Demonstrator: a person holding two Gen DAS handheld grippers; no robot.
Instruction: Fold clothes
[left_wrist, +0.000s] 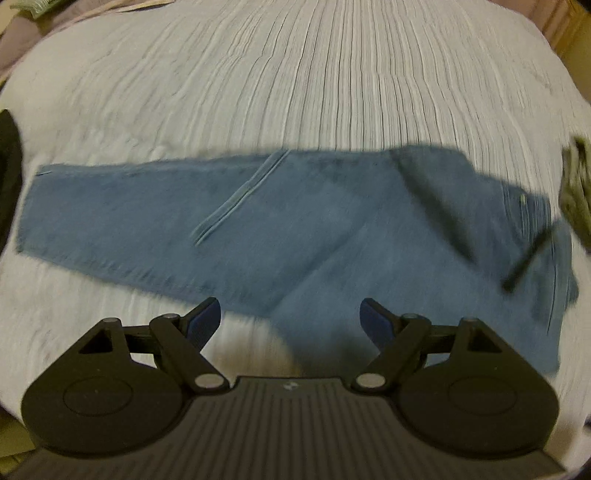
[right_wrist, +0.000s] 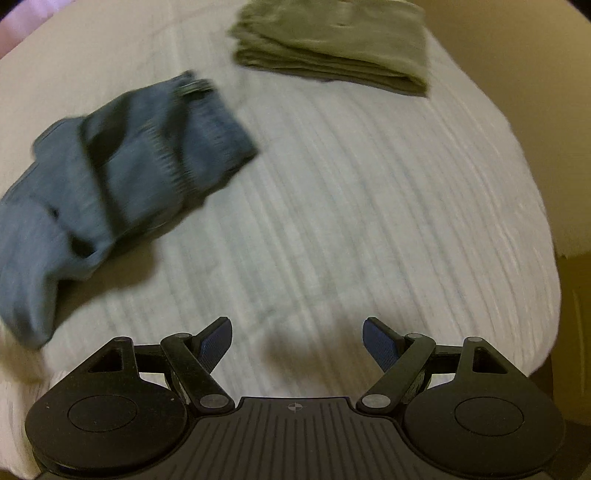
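Both the left gripper (left_wrist: 290, 319) and right gripper (right_wrist: 297, 339) hang with fingers spread wide and empty above the flat-laid blue denim jeans (left_wrist: 258, 229) on the white ribbed bedspread (left_wrist: 295, 74), apparently poised to fold, while a folded olive-green garment (right_wrist: 332, 48) sits aside as finished

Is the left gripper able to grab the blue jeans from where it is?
Probably yes: the left gripper is open, the jeans lie flat just beyond its fingers, and nothing is in between.

So the whole surface is a bed with a white ribbed bedspread (left_wrist: 295, 74), wrinkly in spots; a strip of mauve sheet (left_wrist: 14, 44) peeks out at the far left edge; past the right side there's a tan wall (right_wrist: 524, 55), floor down there too dark to read; lighting is dim, warm, yellowish, everything a bit blurry.
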